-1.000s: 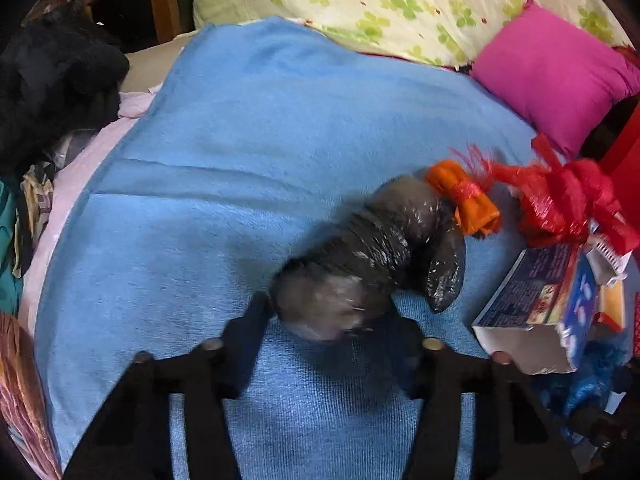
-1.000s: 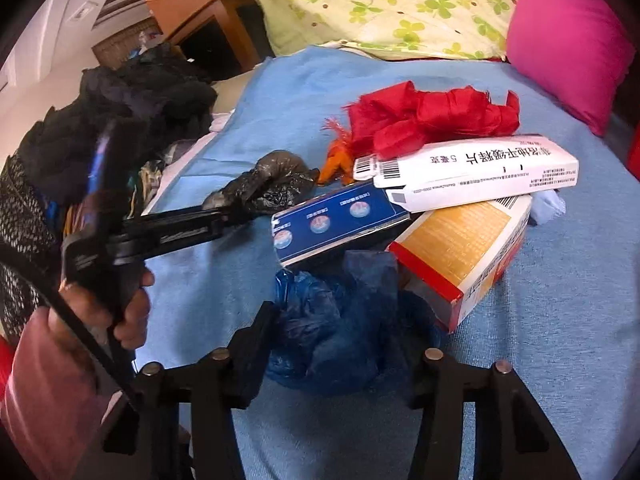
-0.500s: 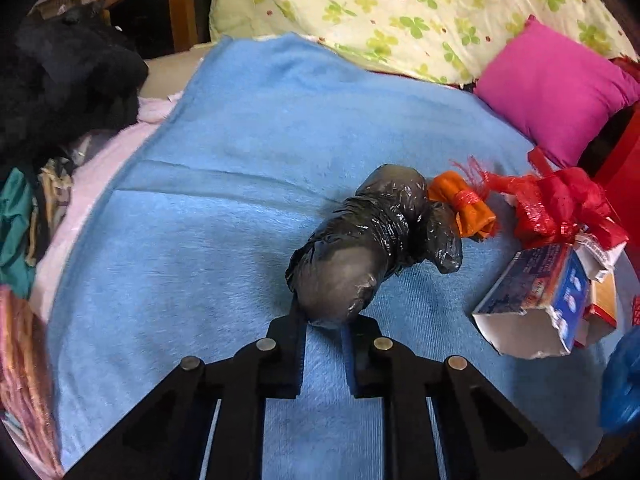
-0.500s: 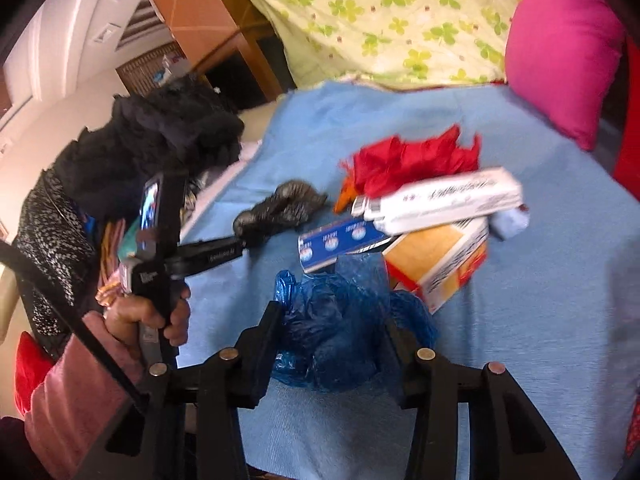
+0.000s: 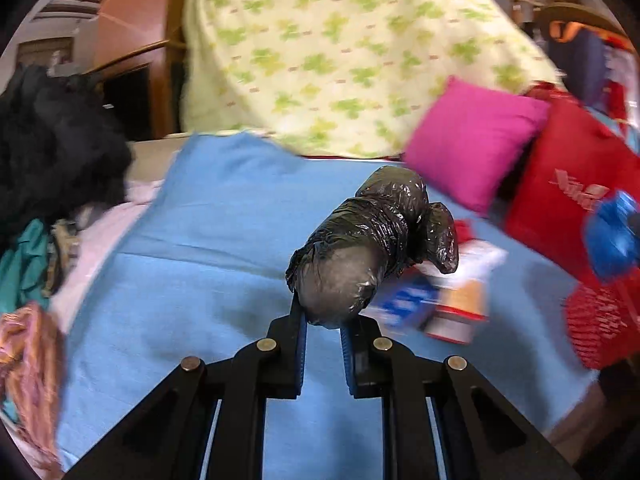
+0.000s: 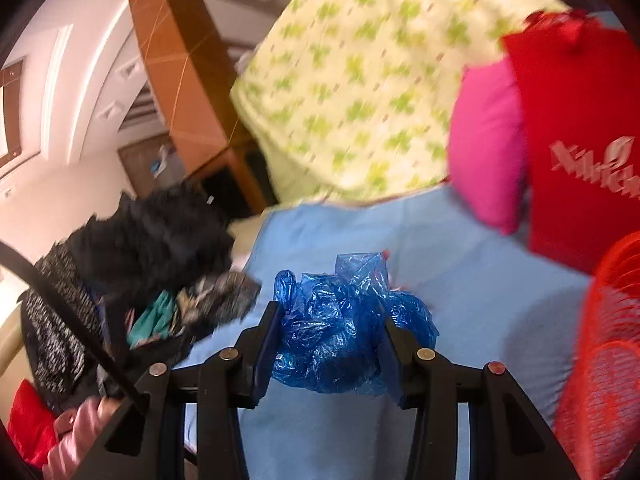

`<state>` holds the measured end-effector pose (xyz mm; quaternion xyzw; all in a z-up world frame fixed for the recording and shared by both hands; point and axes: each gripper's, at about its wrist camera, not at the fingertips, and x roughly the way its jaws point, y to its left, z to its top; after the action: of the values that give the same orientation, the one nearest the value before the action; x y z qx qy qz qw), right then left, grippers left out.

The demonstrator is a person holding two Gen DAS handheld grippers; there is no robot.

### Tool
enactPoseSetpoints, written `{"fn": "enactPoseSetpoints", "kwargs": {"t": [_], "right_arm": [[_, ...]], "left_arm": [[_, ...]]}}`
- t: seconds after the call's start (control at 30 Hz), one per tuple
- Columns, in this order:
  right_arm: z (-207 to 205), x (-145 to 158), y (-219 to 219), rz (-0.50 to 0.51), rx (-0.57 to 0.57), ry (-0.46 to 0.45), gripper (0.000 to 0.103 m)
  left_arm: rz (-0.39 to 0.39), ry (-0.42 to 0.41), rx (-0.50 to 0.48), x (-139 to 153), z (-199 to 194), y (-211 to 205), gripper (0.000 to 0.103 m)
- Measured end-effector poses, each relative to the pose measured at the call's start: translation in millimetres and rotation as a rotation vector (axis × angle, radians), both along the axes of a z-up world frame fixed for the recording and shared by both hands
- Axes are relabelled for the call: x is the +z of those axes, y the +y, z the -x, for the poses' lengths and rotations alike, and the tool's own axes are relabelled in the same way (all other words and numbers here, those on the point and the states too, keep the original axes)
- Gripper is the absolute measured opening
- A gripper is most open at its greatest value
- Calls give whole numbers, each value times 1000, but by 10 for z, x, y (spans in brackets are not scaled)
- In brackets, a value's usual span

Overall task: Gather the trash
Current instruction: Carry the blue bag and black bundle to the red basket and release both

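The left gripper (image 5: 323, 322) is clamping a black plastic bundle (image 5: 372, 242) above the blue blanket (image 5: 200, 240). The right gripper (image 6: 328, 340) is squeezing crumpled blue plastic (image 6: 340, 320), seemingly lifted clear too.

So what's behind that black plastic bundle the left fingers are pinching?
Behind the black plastic bundle lie blurred cardboard boxes on the blue blanket, with a pink cushion further back. The bundle covers part of the boxes, and whatever is wrapped inside it can't be seen.
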<state>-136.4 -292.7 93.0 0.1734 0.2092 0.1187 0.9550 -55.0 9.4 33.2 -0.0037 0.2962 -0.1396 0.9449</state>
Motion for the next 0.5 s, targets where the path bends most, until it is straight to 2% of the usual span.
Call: {"fn": "enactPoseSetpoints", "kwargs": {"t": [0.07,0.17,0.37,0.5], "right_arm": [[116,85,-229,-33,-42,-24,48],[250,161,-586,-77,-121,-49,48],[490,113,-1387,-231,-281,-59,51],[684,16,-1927,-367,-374,-53,52]], "left_arm": [[27,-4,-53,53,150,-216,16],[83,3,-181,188,339,-683,16],[79,-7,-399,540,620,-1685,17],[39,-10,-486,668,729,-2249,17]]}}
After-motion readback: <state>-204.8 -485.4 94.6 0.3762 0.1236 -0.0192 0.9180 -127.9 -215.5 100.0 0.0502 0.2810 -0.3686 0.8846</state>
